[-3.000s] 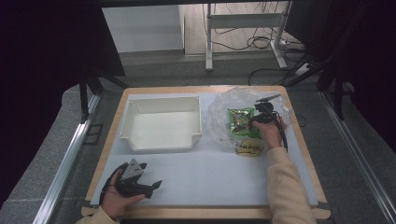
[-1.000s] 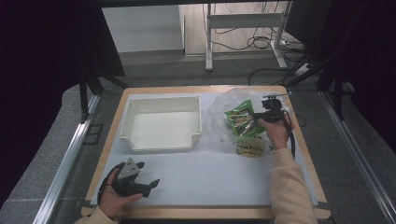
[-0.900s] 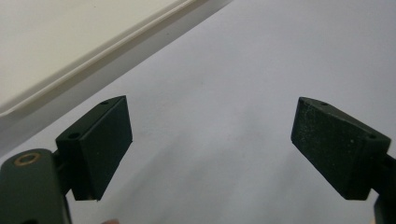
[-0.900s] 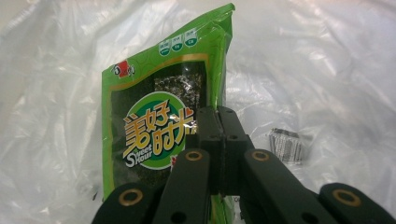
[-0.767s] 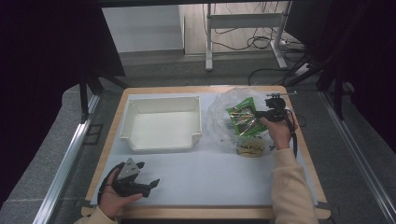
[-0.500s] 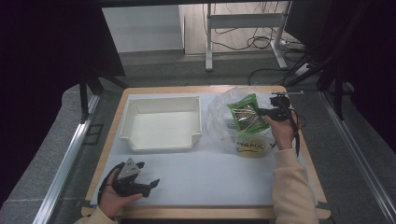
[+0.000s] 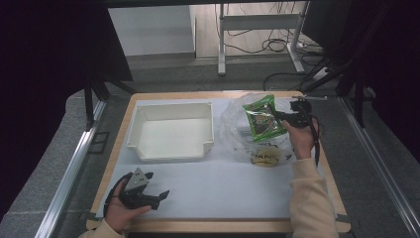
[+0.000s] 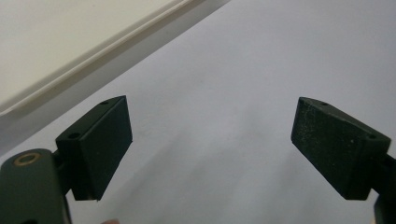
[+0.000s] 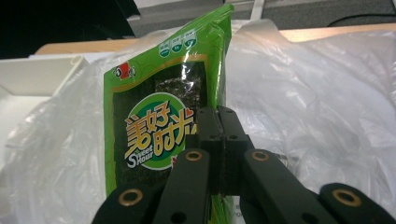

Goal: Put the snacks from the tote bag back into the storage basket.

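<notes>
Green foil seaweed snack packet (image 7: 261,118) is hanging in the right tongs (image 7: 283,117), which are pinching its edge, jaws pressed together on it; it is sitting raised above the crumpled clear plastic bag (image 7: 242,134), just right of the white rectangular plastic tray (image 7: 171,148); a second, yellowish packet (image 7: 266,156) is lying in the bag, nearer the person than the tray's right wall; the left tongs (image 7: 159,196) are resting spread wide on the white tabletop (image 7: 228,188), just nearer than the tray.
</notes>
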{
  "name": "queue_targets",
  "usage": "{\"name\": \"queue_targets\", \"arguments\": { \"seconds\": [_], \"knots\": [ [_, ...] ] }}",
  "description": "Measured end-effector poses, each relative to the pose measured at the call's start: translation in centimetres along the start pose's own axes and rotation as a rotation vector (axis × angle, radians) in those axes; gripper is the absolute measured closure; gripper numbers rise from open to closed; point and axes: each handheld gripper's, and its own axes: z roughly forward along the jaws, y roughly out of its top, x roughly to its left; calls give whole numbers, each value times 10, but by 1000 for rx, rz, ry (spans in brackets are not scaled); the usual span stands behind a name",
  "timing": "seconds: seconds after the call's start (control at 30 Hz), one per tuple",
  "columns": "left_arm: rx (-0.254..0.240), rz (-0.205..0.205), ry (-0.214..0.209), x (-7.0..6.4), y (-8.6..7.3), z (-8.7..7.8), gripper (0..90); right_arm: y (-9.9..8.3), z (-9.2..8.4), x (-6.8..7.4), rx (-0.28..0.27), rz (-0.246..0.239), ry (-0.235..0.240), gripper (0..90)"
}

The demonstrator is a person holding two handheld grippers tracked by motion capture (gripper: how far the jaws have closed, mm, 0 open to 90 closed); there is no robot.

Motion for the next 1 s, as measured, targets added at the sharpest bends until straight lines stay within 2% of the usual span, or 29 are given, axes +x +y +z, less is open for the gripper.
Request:
{"name": "queue_targets", "arguments": {
  "seconds": [0.43,0.6,0.7,1.0],
  "knots": [
    [6,3,-1,0,0,1,126,4,-11,1,-55,43,53,900],
    [9,4,0,0,0,1,126,5,-15,4,-73,37,80,900],
    [12,7,-1,0,0,2,126,6,-15,9,-76,46,105,900],
    [11,7,1,-1,0,2,126,8,-18,26,-90,20,149,900]
  ]
}}
